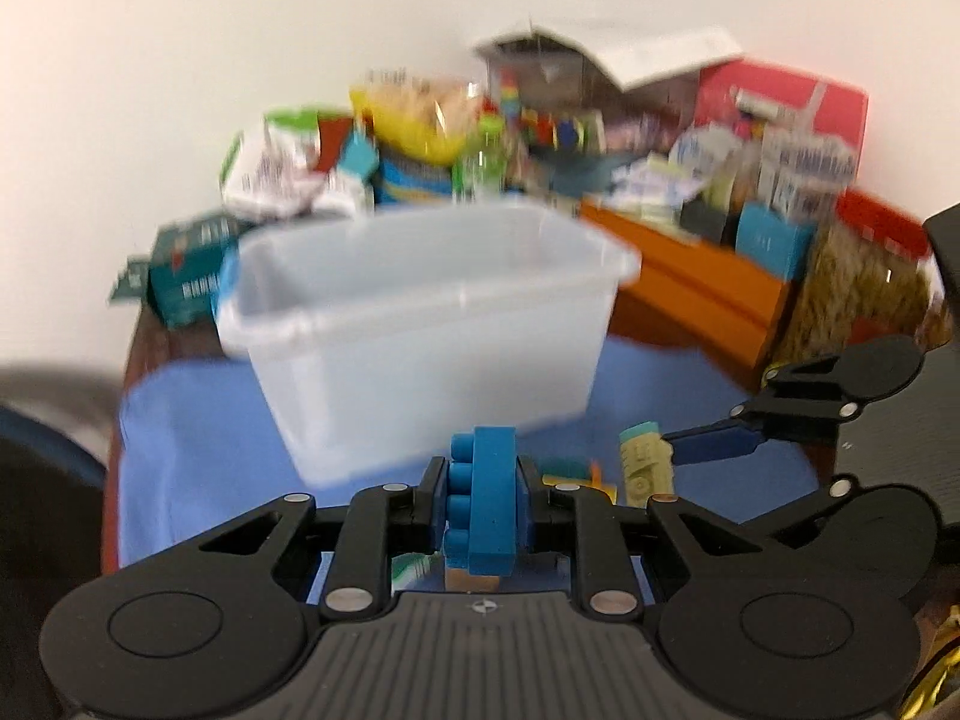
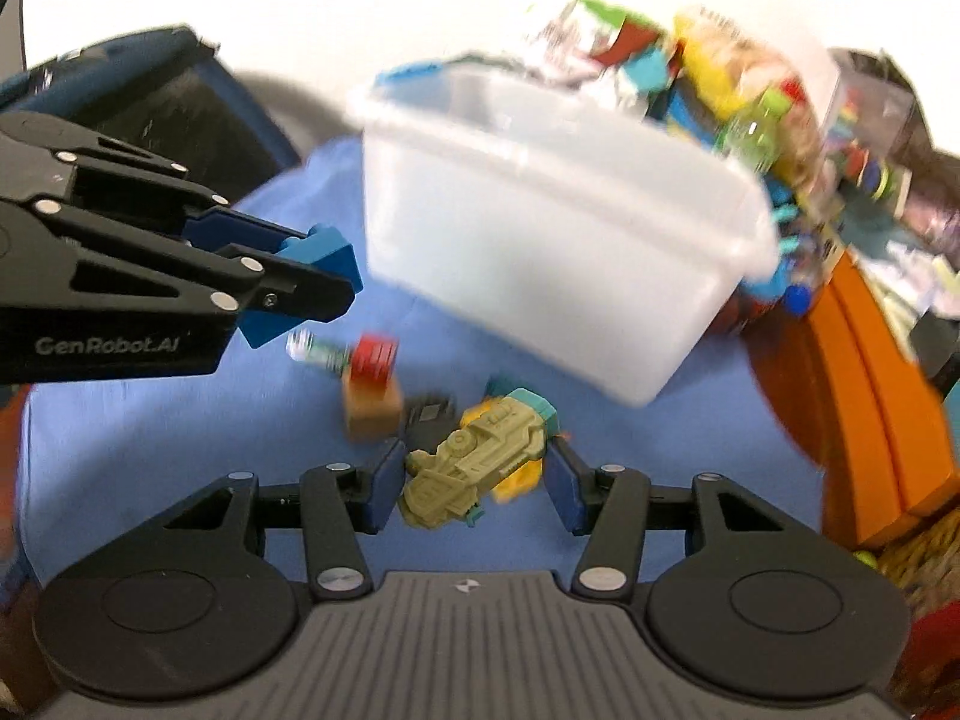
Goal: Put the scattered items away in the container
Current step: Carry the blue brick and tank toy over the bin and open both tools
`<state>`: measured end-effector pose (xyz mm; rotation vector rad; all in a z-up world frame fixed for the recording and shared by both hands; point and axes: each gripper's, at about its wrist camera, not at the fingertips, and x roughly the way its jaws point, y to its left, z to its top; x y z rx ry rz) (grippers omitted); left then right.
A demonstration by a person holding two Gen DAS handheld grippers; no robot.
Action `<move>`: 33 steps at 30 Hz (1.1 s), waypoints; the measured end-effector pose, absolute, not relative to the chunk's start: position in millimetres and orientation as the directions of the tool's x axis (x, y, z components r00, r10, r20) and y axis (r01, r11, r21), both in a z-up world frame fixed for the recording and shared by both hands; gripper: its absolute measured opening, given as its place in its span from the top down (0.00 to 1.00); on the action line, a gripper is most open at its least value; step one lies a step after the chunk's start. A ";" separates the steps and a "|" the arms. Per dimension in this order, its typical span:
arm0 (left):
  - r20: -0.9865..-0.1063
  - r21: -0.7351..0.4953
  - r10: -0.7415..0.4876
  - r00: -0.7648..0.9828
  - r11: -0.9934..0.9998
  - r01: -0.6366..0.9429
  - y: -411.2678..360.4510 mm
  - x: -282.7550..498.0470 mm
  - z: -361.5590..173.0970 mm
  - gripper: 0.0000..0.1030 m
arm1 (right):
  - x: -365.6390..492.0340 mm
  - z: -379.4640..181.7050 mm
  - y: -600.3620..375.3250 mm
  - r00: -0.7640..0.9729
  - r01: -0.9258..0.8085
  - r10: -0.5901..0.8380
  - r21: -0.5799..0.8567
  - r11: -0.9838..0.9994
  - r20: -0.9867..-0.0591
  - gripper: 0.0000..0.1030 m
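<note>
My left gripper (image 1: 483,498) is shut on a blue toy brick (image 1: 487,504) and holds it above the blue cloth (image 1: 198,450), just in front of the clear plastic tub (image 1: 420,312); it also shows in the right wrist view (image 2: 312,288). My right gripper (image 2: 474,480) is open, its fingers on either side of an olive-green toy vehicle (image 2: 474,462) lying on the cloth, with a yellow and teal toy under it. A red-and-tan block (image 2: 372,390) and a small green tube (image 2: 318,354) lie further left. The tub (image 2: 540,240) looks empty.
Behind the tub is a heap of packets, bottles and boxes (image 1: 420,138). An orange box (image 1: 702,282) stands at the right, a teal carton (image 1: 186,276) at the left. A dark chair (image 2: 156,102) is beyond the cloth's left side.
</note>
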<state>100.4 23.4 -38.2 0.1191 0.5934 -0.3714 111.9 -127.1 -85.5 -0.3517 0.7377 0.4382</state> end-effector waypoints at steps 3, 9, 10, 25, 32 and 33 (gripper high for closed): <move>-0.521 0.001 -0.318 0.792 0.928 0.373 22.5 104.5 -16.0 0.76 | 119.7 -66.8 -124.9 0.698 -0.500 0.261 -0.192 0.845 -0.667 0.47; -0.463 0.035 -0.307 0.831 0.931 0.363 18.9 123.9 19.0 0.76 | 143.2 -34.0 -122.3 0.760 -0.482 0.267 -0.238 0.843 -0.593 0.47; -0.457 0.040 -0.305 0.835 0.931 0.362 17.5 128.4 23.5 0.76 | 147.9 -28.9 -122.3 0.768 -0.477 0.268 -0.240 0.846 -0.582 0.47; -0.467 0.080 -0.261 0.845 0.939 0.334 7.8 218.6 29.2 0.76 | 230.5 -1.2 -129.6 0.801 -0.420 0.258 -0.201 0.885 -0.540 0.47; -0.515 0.053 -0.237 0.824 0.950 0.306 9.3 265.7 9.8 0.75 | 267.3 -18.1 -125.9 0.779 -0.426 0.251 -0.191 0.885 -0.575 0.47; -0.530 0.043 -0.240 0.813 0.950 0.308 9.3 271.1 6.0 0.75 | 271.9 -21.8 -125.6 0.774 -0.426 0.250 -0.187 0.885 -0.581 0.47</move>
